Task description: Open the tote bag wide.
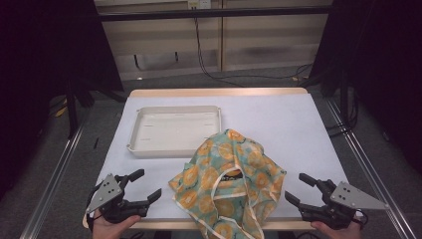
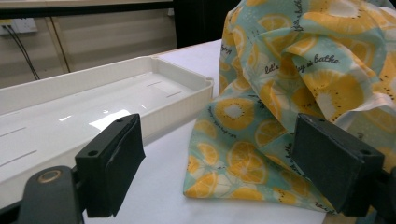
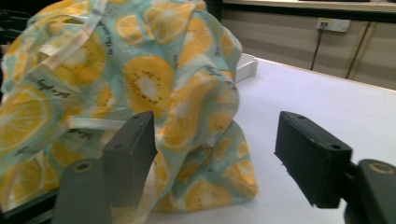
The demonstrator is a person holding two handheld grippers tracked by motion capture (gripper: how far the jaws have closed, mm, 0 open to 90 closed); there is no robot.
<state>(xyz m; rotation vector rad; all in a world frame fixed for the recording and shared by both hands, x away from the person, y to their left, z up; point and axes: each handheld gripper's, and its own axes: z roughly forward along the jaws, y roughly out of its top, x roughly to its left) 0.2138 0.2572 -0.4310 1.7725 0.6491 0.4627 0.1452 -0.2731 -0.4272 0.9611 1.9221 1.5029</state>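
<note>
cloth (image 1: 229,181) crumpled by tray (image 1: 174,149) — both tools apart, empty

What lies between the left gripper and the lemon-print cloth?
Nothing: in the high view, only bare white table top separates the open left gripper from the lemon-print cloth.

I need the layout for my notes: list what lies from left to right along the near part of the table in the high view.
left gripper, jaws open → crumpled lemon-print cloth → right gripper, jaws open.
</note>
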